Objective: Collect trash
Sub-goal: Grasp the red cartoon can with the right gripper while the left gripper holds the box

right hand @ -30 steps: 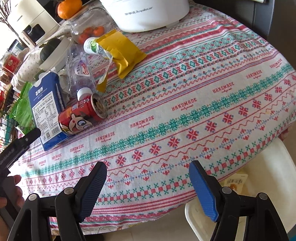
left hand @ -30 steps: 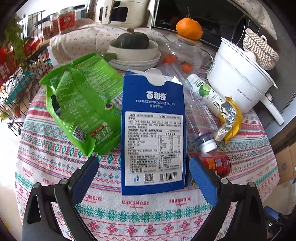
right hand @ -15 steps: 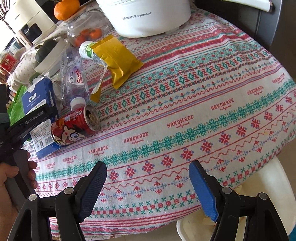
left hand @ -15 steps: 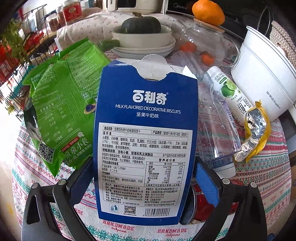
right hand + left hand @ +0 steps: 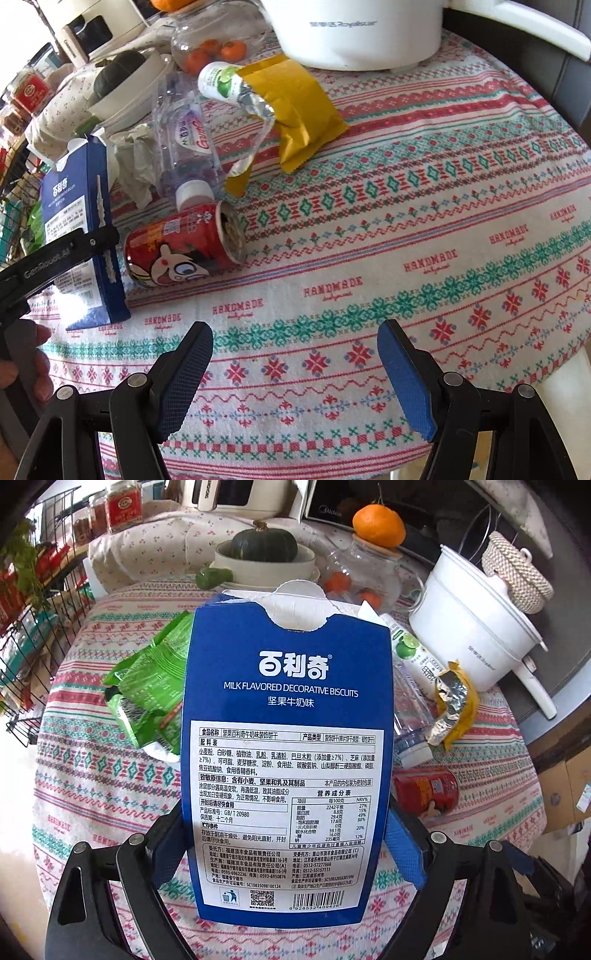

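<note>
My left gripper (image 5: pixel 284 834) is shut on a blue biscuit box (image 5: pixel 288 738), tilted up off the patterned tablecloth; the box also shows in the right wrist view (image 5: pixel 81 229), its lower corner near the cloth. A red can (image 5: pixel 184 247) lies on its side beside the box. A clear plastic bottle (image 5: pixel 184 147), a green-labelled white bottle (image 5: pixel 218 81), a yellow foil wrapper (image 5: pixel 295 110) and a crumpled tissue (image 5: pixel 133 162) lie behind. A green snack bag (image 5: pixel 147 694) lies left of the box. My right gripper (image 5: pixel 295 373) is open and empty above the table's near edge.
A white electric pot (image 5: pixel 476 627) stands at the back right with a woven lid (image 5: pixel 517 572). A glass jar with oranges (image 5: pixel 362 576), a bowl holding a dark squash (image 5: pixel 264 554) and a wire rack (image 5: pixel 29 627) stand behind. A white chair (image 5: pixel 554 424) sits below the table edge.
My left gripper closed on the blue box and lifted it, tilting it up. The green bag now shows farther away and crumpled. My right gripper moved closer over the table.
</note>
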A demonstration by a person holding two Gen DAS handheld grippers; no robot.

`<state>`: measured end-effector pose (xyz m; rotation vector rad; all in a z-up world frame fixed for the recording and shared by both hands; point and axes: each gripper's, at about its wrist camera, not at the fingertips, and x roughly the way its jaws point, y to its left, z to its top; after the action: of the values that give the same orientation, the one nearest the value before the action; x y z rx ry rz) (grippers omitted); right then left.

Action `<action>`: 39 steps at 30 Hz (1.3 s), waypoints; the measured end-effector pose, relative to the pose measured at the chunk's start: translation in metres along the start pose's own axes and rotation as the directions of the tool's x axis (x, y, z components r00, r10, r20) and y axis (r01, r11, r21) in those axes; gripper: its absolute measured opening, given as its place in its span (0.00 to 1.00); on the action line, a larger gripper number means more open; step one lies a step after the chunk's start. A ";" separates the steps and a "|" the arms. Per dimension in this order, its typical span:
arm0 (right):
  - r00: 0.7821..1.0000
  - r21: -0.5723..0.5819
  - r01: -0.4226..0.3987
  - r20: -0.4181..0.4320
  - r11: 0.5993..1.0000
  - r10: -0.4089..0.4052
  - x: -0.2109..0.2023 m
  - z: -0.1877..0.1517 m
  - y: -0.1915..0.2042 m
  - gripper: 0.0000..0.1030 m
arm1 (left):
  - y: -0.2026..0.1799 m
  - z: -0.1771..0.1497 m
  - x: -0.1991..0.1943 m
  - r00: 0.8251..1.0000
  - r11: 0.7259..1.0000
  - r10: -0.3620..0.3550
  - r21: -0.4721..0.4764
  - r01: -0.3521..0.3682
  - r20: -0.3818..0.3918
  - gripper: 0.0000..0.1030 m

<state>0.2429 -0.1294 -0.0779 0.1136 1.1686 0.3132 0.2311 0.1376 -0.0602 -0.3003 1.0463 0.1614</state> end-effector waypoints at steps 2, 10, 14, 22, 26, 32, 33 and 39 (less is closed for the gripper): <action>1.000 -0.040 -0.022 0.014 0.999 0.023 0.006 0.002 0.013 0.77 | 0.007 -0.010 -0.016 1.000 0.999 -0.023 0.023 0.023 0.015 0.91; 0.987 -0.173 -0.114 0.091 0.978 0.131 0.021 0.003 0.060 0.91 | 0.041 -0.035 -0.040 0.995 0.995 -0.098 0.027 0.099 -0.033 0.91; 0.990 -0.164 -0.089 0.089 0.982 0.105 0.038 0.007 0.070 0.93 | 0.052 -0.046 -0.042 0.993 0.994 -0.104 0.036 0.106 -0.051 0.91; 0.996 -0.143 -0.014 0.090 0.990 0.027 0.066 0.019 0.072 0.94 | 0.065 -0.053 -0.040 0.994 0.994 -0.089 0.050 0.093 -0.066 0.91; 0.997 -0.126 -0.005 0.075 0.992 0.015 0.079 0.022 0.074 0.94 | 0.069 -0.055 -0.043 0.994 0.995 -0.085 0.055 0.089 -0.062 0.91; 0.995 -0.113 0.010 0.101 0.994 0.002 0.079 0.025 0.073 0.93 | 0.069 -0.056 -0.043 0.994 0.994 -0.087 0.057 0.091 -0.063 0.91; 0.995 -0.107 0.006 0.103 0.994 0.005 0.078 0.026 0.072 0.93 | 0.069 -0.056 -0.044 0.994 0.994 -0.089 0.058 0.092 -0.062 0.91; 0.993 -0.111 -0.003 0.116 0.994 0.016 0.071 0.027 0.071 0.90 | 0.065 -0.057 -0.047 0.994 0.992 -0.095 0.074 0.098 -0.053 0.91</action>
<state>0.2794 -0.0383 -0.1123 0.0396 1.0329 0.3742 0.1435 0.1819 -0.0566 -0.2856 1.0821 0.0265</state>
